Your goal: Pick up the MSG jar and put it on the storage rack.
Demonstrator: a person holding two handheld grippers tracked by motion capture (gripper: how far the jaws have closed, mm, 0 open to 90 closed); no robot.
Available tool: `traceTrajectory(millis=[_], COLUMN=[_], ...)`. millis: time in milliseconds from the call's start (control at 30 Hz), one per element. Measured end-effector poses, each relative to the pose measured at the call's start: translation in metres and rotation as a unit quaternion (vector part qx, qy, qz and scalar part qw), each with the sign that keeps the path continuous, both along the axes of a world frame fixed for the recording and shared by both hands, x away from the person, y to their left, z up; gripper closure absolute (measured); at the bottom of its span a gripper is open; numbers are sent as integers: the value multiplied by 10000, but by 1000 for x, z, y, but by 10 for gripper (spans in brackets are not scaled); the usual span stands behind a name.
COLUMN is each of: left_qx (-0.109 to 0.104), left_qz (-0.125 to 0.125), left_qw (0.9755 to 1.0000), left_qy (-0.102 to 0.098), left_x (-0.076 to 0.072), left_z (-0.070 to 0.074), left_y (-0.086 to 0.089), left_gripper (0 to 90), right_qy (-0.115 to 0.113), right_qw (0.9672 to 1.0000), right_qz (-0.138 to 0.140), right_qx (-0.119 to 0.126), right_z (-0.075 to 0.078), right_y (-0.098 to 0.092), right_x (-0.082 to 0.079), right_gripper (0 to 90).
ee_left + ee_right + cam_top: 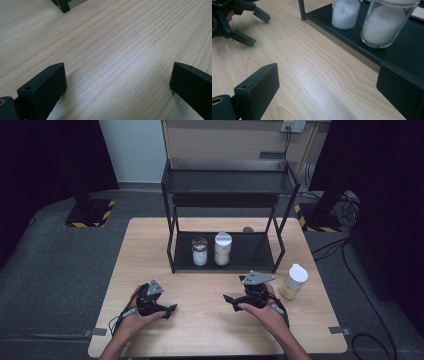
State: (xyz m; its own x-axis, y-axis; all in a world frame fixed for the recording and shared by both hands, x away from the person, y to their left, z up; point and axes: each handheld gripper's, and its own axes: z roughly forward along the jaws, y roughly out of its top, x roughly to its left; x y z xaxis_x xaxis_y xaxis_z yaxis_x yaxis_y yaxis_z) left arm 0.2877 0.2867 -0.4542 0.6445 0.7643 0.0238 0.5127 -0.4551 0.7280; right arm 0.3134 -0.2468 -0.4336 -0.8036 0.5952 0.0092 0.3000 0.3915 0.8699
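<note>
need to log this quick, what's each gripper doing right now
Left gripper: open, nothing between its fingers, bare table under them.
Right gripper: open, holding nothing.

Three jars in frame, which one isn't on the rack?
The jar with yellowish contents, standing on the bare table right of the black rack, beside the right gripper. The two white-filled jars stand on the rack's lower shelf.

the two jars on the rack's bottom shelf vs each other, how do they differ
The left jar is shorter, and it has no white lid that I can make out; the right jar is taller and capped with a white lid. In the right gripper view the left one looks slimmer and the right one wider. Both are clear glass, hold white grains, and stand upright side by side on the rack.
</note>
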Motion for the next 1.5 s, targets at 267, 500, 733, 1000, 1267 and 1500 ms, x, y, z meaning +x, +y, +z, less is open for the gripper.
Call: traceTrajectory(millis=[267, 500, 733, 1000, 1267, 1500], left_qx=[-3, -1, -4, 2, 2, -2], left_qz=[2, -2, -8, -5, -11, -15], left_qw=[10000, 10000, 10000, 10000, 10000, 10000], left_qy=[0, 2, 5, 6, 8, 11], left_x=[0, 0, 0, -2, -2, -2], left_z=[0, 0, 0, 0, 0, 0], left_y=[0, 0, 0, 1, 1, 1], left_gripper=[0, 0, 0, 0, 0, 0], right_qy=[41, 84, 126, 183, 290, 343], right_qw=[10000, 9998, 9998, 9996, 9990, 9986], right_qz=[85, 156, 160, 181, 347, 389], right_qx=[-4, -1, 34, 101, -54, -91], right_z=[-4, -7, -13, -17, -19, -20], right_y=[-2, -5, -12, -18, -13, -12], right_x=[-3, -6, -10, -8, -3, 1], right_gripper=[48, 45, 42, 42, 40, 41])
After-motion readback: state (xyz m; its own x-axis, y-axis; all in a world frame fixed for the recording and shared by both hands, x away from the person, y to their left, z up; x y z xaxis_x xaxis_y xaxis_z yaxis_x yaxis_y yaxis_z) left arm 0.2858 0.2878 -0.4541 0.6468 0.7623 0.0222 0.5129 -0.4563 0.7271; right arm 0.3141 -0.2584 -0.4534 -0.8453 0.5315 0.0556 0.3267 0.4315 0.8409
